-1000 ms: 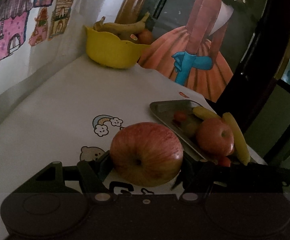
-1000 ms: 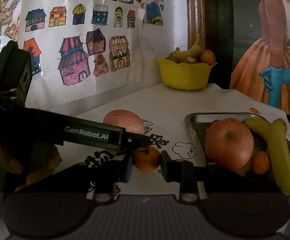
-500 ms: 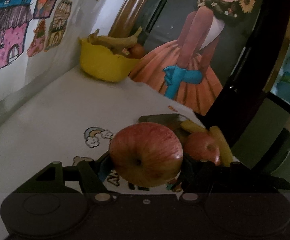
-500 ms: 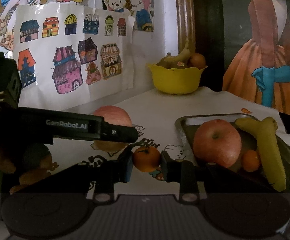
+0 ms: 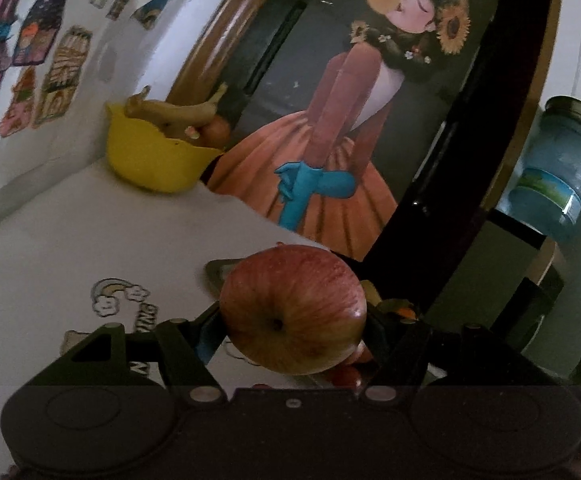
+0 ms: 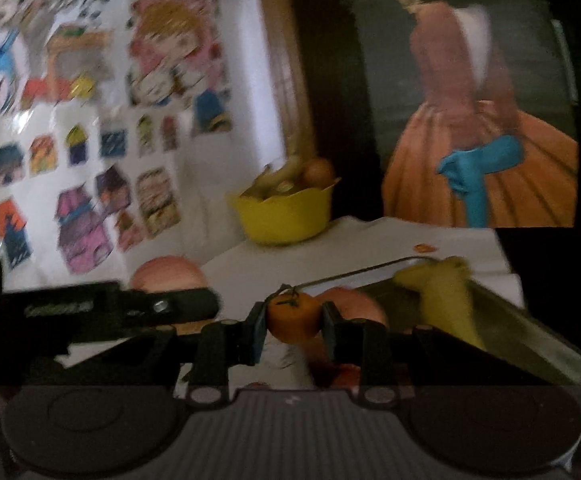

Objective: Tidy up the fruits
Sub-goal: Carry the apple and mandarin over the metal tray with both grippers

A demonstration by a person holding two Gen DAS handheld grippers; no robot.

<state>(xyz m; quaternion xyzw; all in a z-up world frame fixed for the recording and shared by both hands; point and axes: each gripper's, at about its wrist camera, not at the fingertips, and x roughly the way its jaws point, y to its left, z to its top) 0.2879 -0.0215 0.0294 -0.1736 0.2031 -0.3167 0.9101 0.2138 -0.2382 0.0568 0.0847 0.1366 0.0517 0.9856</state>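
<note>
The left gripper (image 5: 293,320) is clamping a large red apple (image 5: 292,309) between its two fingers, the jaws standing about halfway apart to fit it, with the apple's dimpled end facing the camera. The apple is hanging above the white tablecloth (image 5: 90,240), in front of the near corner of a metal tray (image 5: 216,270). Printed on the cloth just left of the gripper are a cartoon rainbow with clouds (image 5: 116,296) and some dark lettering, too cut off to read.

The right gripper (image 6: 294,320) is pinching a small orange tangerine (image 6: 293,317) with a green stem, its jaws nearly closed around it. Behind the tangerine, the tray (image 6: 530,340) is holding another red apple (image 6: 360,306) and a yellow banana (image 6: 446,300). The left gripper's black arm (image 6: 130,308) is crossing the left of this view; white lettering on it is too blurred to read.

Farther back, a yellow bowl (image 5: 154,160) is sitting at the far end of the table, holding bananas and an orange fruit. Beside it a framed painting of a figure in an orange dress (image 5: 330,152) is leaning. Drawings of coloured houses (image 6: 82,208) are covering the wall. A blue water jug (image 5: 558,176) with a label, unreadable, is standing at the right.
</note>
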